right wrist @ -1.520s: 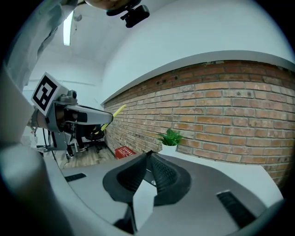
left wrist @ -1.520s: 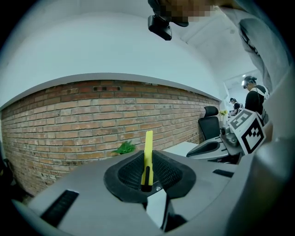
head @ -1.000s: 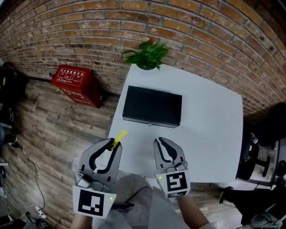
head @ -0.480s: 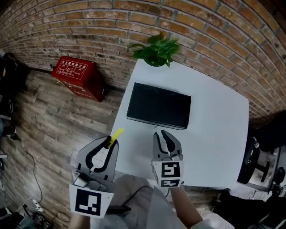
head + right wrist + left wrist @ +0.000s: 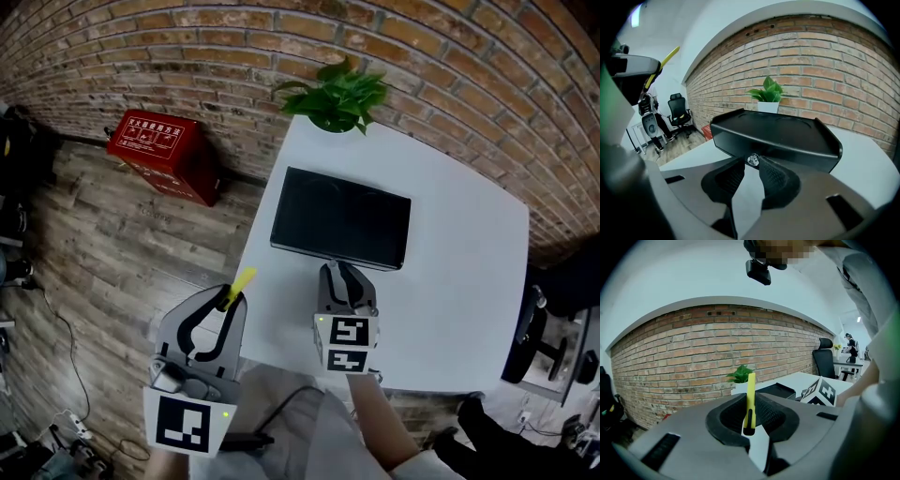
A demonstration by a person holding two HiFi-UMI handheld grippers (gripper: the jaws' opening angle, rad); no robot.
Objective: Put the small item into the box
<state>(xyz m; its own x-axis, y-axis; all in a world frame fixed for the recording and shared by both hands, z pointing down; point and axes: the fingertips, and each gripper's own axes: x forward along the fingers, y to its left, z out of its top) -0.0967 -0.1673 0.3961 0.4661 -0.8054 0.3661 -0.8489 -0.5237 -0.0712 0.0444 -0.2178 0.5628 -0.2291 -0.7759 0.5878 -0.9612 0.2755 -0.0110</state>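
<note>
Yellow small item (image 5: 750, 394), black box (image 5: 340, 217), white table (image 5: 459, 272), red-brick wall (image 5: 187, 37)

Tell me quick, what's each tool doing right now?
Left tool: closed on a yellow utility knife.
Right tool: closed on the silver knob at the front of the black box.

An office room, by the look of it: black swivel office chairs (image 5: 826, 363) at desks (image 5: 847, 363) further back, a white table (image 5: 459, 272) with a potted plant (image 5: 339, 94) against a bare brick wall (image 5: 187, 56), wood plank flooring (image 5: 103, 244), and a red fire-equipment box (image 5: 164, 155) on the floor.
</note>
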